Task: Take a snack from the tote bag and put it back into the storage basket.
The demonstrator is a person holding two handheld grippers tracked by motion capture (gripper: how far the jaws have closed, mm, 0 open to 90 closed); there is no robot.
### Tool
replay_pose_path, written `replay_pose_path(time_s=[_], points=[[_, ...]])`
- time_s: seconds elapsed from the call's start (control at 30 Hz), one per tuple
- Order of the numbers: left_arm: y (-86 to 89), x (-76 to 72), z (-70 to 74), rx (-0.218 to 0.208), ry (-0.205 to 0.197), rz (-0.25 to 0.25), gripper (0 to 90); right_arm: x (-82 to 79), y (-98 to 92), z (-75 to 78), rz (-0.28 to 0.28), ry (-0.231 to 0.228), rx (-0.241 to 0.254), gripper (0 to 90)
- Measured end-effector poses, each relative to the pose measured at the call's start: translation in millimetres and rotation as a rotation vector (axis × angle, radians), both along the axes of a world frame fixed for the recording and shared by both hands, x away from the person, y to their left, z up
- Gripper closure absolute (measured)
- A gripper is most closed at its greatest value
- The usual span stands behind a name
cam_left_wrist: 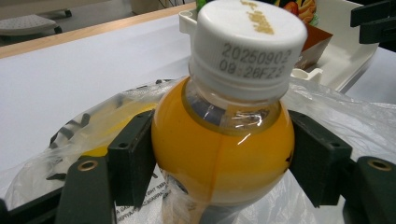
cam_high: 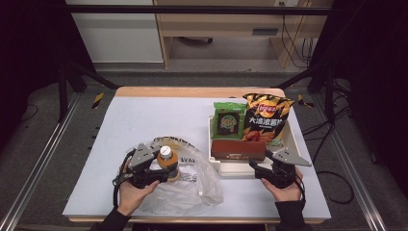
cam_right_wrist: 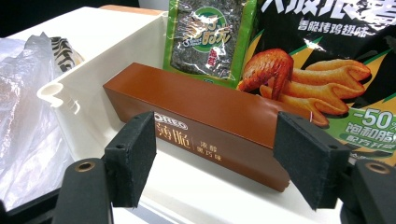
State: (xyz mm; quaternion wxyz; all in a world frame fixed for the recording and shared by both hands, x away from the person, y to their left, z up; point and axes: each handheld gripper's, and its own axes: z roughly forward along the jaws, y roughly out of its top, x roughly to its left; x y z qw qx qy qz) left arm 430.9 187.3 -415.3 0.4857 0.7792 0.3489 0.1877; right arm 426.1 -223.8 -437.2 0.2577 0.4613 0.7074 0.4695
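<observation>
Here the left gripper (cam_left_wrist: 223, 158) has its two black pads pressed against the round shoulder of an orange juice bottle (cam_left_wrist: 223, 154), one on each side, so it is clamped on the bottle. In the high view the same left gripper (cam_high: 161, 169) sits at the near left of the table with the bottle (cam_high: 167, 161) upright between its jaws, white cap (cam_left_wrist: 247, 42) on top. The bottle stands over a crumpled clear plastic bag (cam_high: 192, 185) that spreads across the white table top (cam_high: 144, 120) around and in front of it.

The right gripper (cam_right_wrist: 215, 154) has its jaws wide apart with nothing pressed between them; it looks at a brown Oreo box (cam_right_wrist: 205, 121) just beyond the pads, not touching it. In the high view the right gripper (cam_high: 262, 171) rests at the near edge of a white tray (cam_high: 293, 139). The box lies along the tray's near side; behind it stand a green seaweed snack packet (cam_high: 226, 120) and, to its right, a black chip bag (cam_high: 267, 120).
</observation>
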Motion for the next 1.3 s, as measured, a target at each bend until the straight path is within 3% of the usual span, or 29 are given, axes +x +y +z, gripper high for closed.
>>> replay_pose_path(time_s=[0.13,0.4,0.53,0.7,1.0,1.3], points=[[0.7,1.5,-0.5,-0.006,0.008,0.010,29.6,-0.2,0.6,0.4,0.003,-0.003,0.001,30.3],[5.5,-5.9,7.5,0.004,-0.013,0.006,24.6,-1.6,1.5,3.5,0.012,-0.019,0.009,29.8],[13.8,-13.6,15.0,-0.005,-0.025,-0.004,23.7,-3.0,4.0,7.0,0.021,-0.030,0.017,29.4],[29.0,-18.9,19.1,-0.017,-0.032,0.019,23.0,-5.0,10.1,11.6,0.041,-0.043,0.022,29.0],[57.2,-23.4,12.4,-0.038,-0.023,0.075,23.1,-11.9,28.1,27.4,0.112,-0.084,0.056,28.0],[76.2,-18.5,-1.5,-0.041,-0.017,0.137,24.3,-17.2,52.3,42.3,0.178,-0.102,0.059,26.8]])
